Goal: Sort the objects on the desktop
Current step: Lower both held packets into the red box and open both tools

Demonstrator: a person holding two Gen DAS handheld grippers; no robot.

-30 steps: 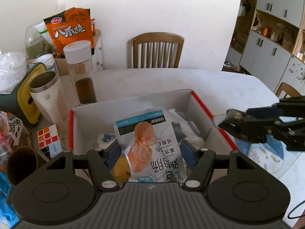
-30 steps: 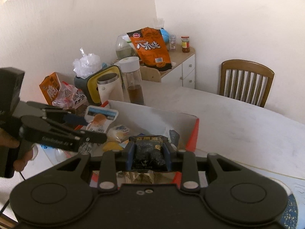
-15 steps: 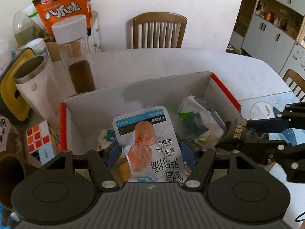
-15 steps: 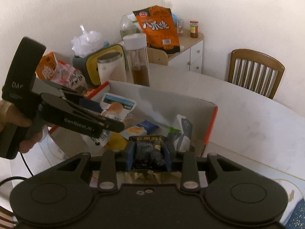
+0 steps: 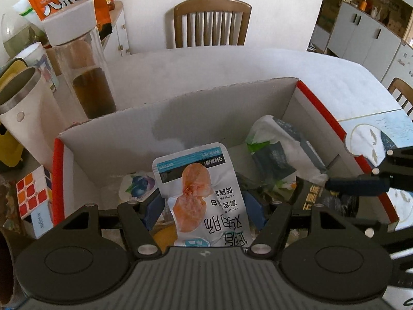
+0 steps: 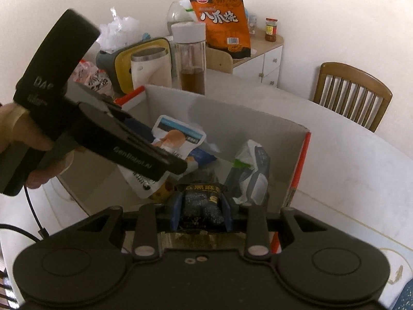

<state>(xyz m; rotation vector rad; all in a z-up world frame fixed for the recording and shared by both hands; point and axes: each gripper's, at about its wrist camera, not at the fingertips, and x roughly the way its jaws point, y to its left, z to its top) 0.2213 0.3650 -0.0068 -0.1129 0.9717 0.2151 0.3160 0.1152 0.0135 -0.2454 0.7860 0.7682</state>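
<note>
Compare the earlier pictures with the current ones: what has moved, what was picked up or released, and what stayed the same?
Both grippers have come down and closer to the cardboard box, which now fills more of each view. The left gripper keeps its grip on the white chicken snack packet; the right gripper keeps its grip on the black packet. Nothing was released. The glass bottle, white cup and packets in the box stayed put.

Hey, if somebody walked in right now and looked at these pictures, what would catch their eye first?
Probably the white snack pouch printed with a piece of meat, pinched in the left claw over the open cardboard box. Next, the black snack packet clamped in the right claw above the same box. Behind the box, a bright orange bag stands out near the wall.
</note>
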